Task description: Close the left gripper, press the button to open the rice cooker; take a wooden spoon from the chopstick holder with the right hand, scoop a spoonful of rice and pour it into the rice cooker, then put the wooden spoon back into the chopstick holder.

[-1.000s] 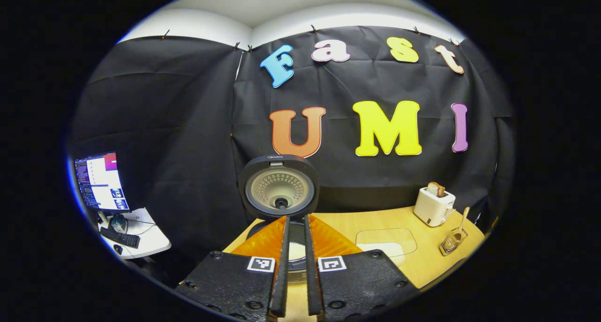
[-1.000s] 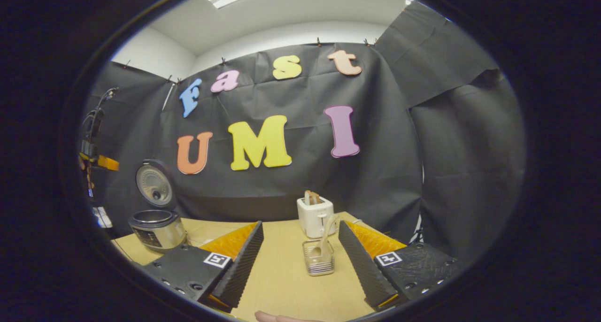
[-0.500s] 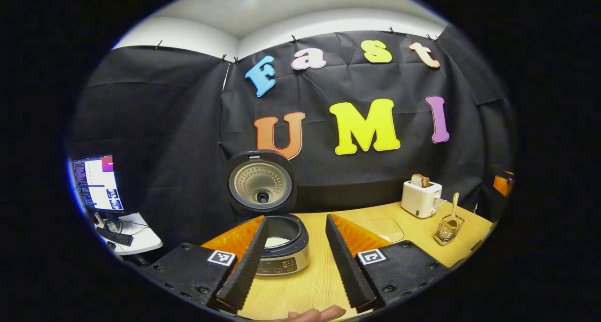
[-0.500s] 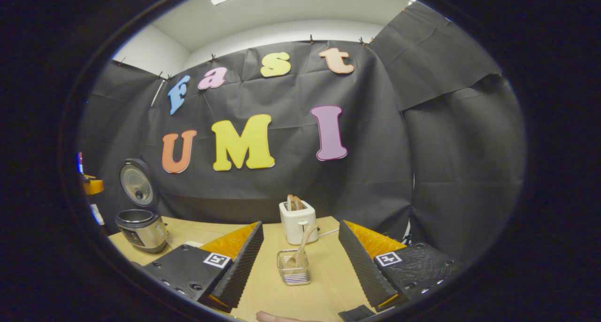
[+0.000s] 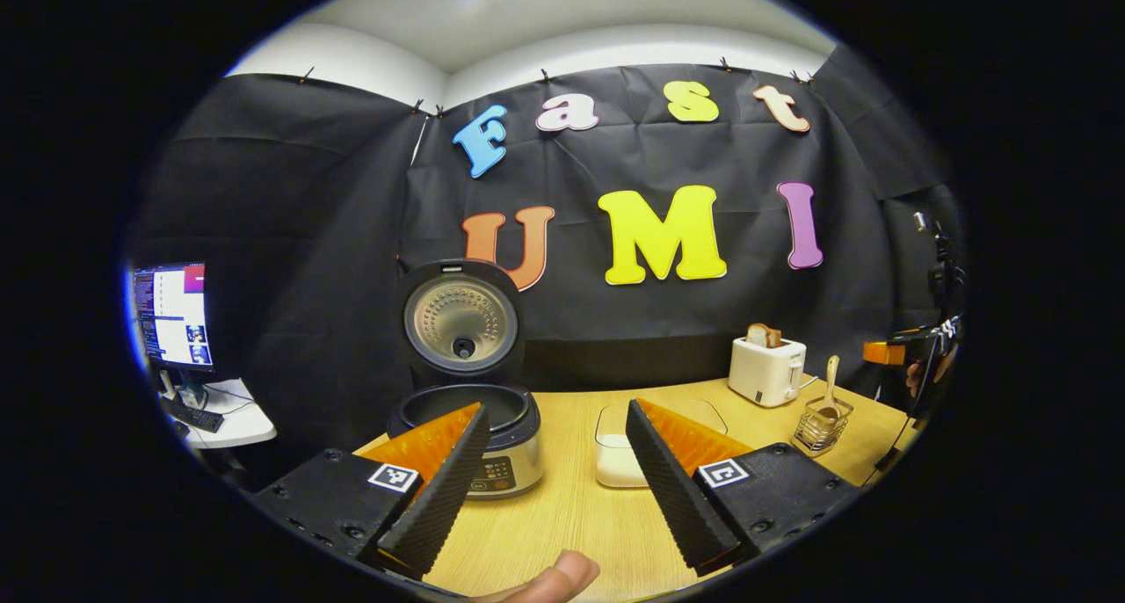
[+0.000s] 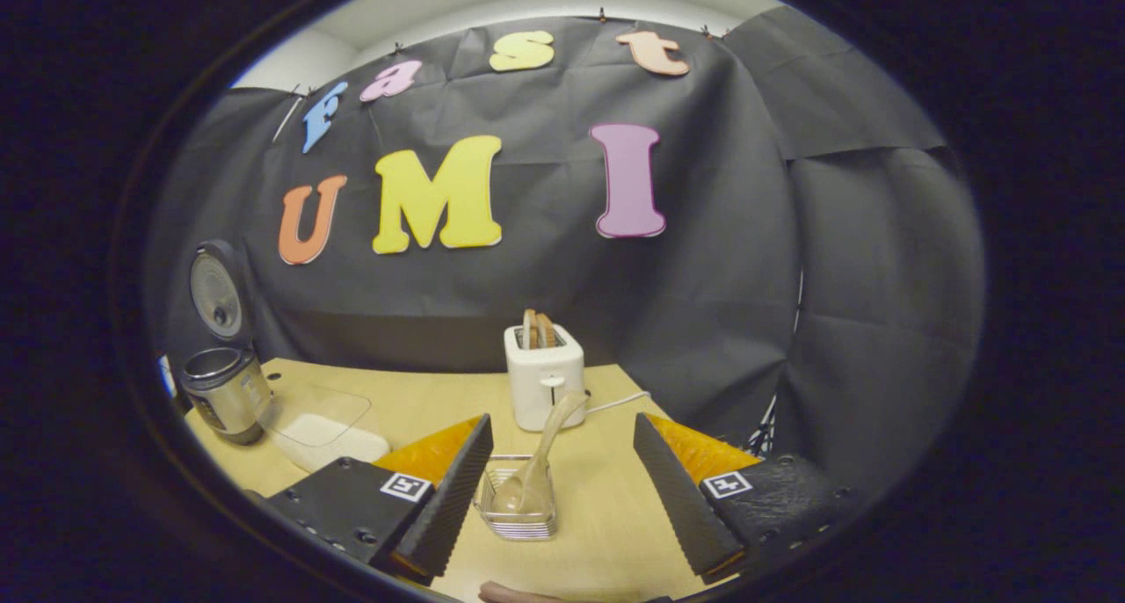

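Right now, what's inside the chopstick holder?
One wooden spoon stands in the chopstick holder, bowl end down, handle leaning up toward the toaster. Nothing else shows through its see-through walls. The right gripper is open in front of it.

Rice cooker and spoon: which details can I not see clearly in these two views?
- Rice cooker, left gripper view: the pot's inside is hidden by its rim and the left gripper.
- Wooden spoon, right gripper view: the bowl is blurred behind the chopstick holder wires.
- Rice cooker buttons: too small.
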Motion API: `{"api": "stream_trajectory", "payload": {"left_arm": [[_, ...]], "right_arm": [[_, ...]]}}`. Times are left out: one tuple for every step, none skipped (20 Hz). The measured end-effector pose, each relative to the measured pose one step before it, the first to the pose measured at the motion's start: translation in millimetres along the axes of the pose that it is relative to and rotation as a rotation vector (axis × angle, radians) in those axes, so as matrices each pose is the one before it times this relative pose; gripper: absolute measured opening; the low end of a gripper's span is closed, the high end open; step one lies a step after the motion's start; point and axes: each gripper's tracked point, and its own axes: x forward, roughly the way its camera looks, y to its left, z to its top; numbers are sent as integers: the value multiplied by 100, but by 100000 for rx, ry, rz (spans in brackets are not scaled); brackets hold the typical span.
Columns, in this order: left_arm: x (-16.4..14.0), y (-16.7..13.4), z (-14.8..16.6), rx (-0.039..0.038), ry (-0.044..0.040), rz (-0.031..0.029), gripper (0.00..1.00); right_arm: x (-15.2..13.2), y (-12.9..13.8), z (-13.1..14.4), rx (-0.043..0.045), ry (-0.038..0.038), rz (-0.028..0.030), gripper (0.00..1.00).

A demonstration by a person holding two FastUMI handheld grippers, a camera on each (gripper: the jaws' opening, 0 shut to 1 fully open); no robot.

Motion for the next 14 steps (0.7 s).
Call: {"api": "stream_trajectory", "payload": {"left_arm": [[-109, 300, -218, -993, -449, 1133, 99], [-178, 177, -387, -983, 127, 547, 99], [-28, 263, -463, -1031, 732, 251, 99], [64, 401, -233, -1016, 359, 812, 99], [118, 273, -144, -120, 164, 398, 99], [182, 300, -338, 233, 828, 121, 99], [196, 265, -375, -365, 1018, 270, 99], [285, 104, -311, -460, 916, -40, 99], [155, -42, -344, -457, 1142, -239, 99], [87, -82, -175, 159, 594, -469, 99], [130, -67, -177, 496, 353, -500, 99], [55, -34, -135, 803, 370, -305, 99], [27, -27, -68, 684, 276, 157, 99], [4, 65, -47, 250, -5, 119, 100]], "right_arm": [[1372, 285, -722, 74, 3053, 549, 93], [1502, 245, -581, -113, 2892, 273, 96], [1463, 189, -415, 6, 2702, 209, 96], [1434, 18, -505, 401, 2890, -828, 96], [1418, -368, -392, 1331, 3207, -2230, 96], [1376, -161, -210, 1746, 2958, -1673, 96], [1187, 261, -104, 1387, 2587, 415, 96], [994, 177, -212, 794, 2425, 295, 93], [1150, -101, -328, 434, 2960, -446, 96], [987, 26, -109, -399, 2038, -110, 96], [895, 272, 24, -1364, 1804, 667, 96], [735, 63, 108, -1138, 775, 15, 96], [543, -25, 159, -164, 1145, -93, 94], [506, -13, -158, 253, 1504, -148, 99]]}}
